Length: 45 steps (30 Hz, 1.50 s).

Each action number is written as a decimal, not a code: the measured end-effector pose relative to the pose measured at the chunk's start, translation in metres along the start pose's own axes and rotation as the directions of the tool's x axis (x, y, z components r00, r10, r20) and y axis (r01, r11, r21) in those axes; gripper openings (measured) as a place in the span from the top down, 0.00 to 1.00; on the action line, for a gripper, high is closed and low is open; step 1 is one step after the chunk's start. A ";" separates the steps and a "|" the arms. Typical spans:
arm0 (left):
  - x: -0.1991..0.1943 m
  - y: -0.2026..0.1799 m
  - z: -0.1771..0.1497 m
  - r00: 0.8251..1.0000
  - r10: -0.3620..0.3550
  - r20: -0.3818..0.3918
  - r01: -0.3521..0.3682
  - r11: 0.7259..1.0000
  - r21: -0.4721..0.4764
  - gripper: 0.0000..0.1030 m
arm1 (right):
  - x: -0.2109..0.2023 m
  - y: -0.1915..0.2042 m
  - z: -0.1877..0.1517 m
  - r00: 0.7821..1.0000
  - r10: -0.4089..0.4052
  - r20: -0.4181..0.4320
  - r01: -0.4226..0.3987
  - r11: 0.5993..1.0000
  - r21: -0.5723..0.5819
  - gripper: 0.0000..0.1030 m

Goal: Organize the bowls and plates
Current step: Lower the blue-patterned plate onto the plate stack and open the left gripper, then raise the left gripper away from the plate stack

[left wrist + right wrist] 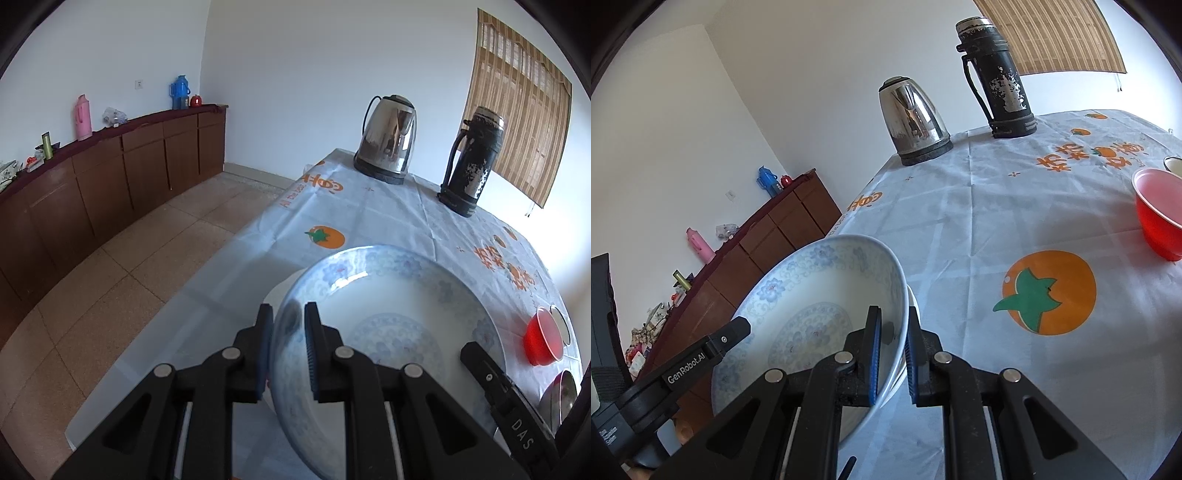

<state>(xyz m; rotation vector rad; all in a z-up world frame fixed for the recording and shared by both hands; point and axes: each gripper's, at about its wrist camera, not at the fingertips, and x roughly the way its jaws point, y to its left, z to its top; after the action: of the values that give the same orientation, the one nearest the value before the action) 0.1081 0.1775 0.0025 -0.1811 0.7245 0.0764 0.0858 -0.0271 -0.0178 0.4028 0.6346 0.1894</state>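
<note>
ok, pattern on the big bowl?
White bowl with pale blue flowers and scrolls; clearest in the right wrist view.

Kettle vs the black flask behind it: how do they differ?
The kettle is squat, shiny steel, sitting on a dark base; the flask is taller, slimmer, black with paint flaking off. Kettle handle arches from the lid; flask handle runs down its side. Both stand upright on the table's far edge.
</note>
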 end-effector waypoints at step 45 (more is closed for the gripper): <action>0.002 0.003 0.004 0.991 0.128 0.042 -0.128 0.992 0.018 0.44 | -0.005 -0.002 0.002 0.991 -0.044 0.124 0.048 0.999 -0.025 0.33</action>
<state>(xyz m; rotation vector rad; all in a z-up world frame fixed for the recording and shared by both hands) 0.1119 0.1817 0.0037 -0.1132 0.6951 0.1947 0.0829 -0.0313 -0.0146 0.3692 0.5182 0.1281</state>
